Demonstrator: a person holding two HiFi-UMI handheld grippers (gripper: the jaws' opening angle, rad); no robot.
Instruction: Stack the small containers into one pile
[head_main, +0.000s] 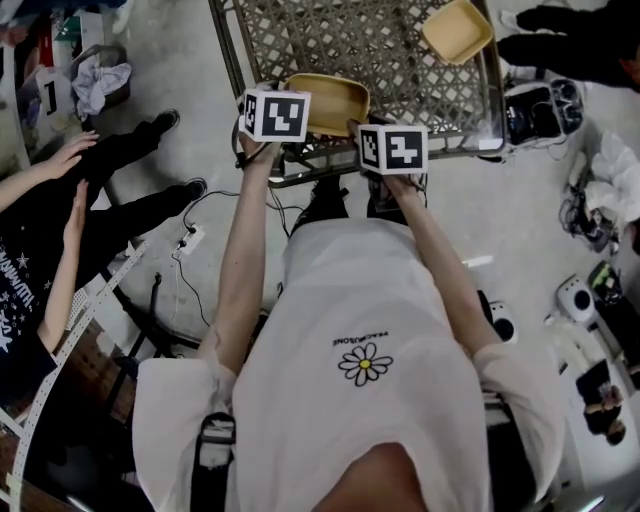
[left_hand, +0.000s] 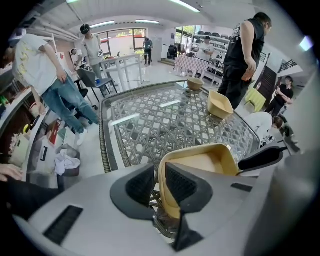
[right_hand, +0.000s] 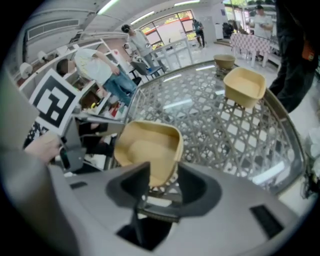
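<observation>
A tan square container (head_main: 335, 100) rests at the near edge of the lattice glass table (head_main: 370, 40). My left gripper (left_hand: 159, 185) straddles its near left rim (left_hand: 205, 162); the rim sits beside the right pad, a gap shows at the left pad, and the jaws are open. My right gripper (right_hand: 162, 182) stands wide open around the same container's near corner (right_hand: 147, 147), with neither pad pressing it. A second tan container (head_main: 457, 30) sits tilted at the far right of the table. Beyond it stands a small round bowl (left_hand: 195, 83).
The table's rim (left_hand: 102, 135) curves along the left. A person in black (left_hand: 245, 50) stands at the far right edge of the table; others stand further back. A seated person's arms (head_main: 55, 200) are at my left, with cables (head_main: 190, 240) and gear on the floor.
</observation>
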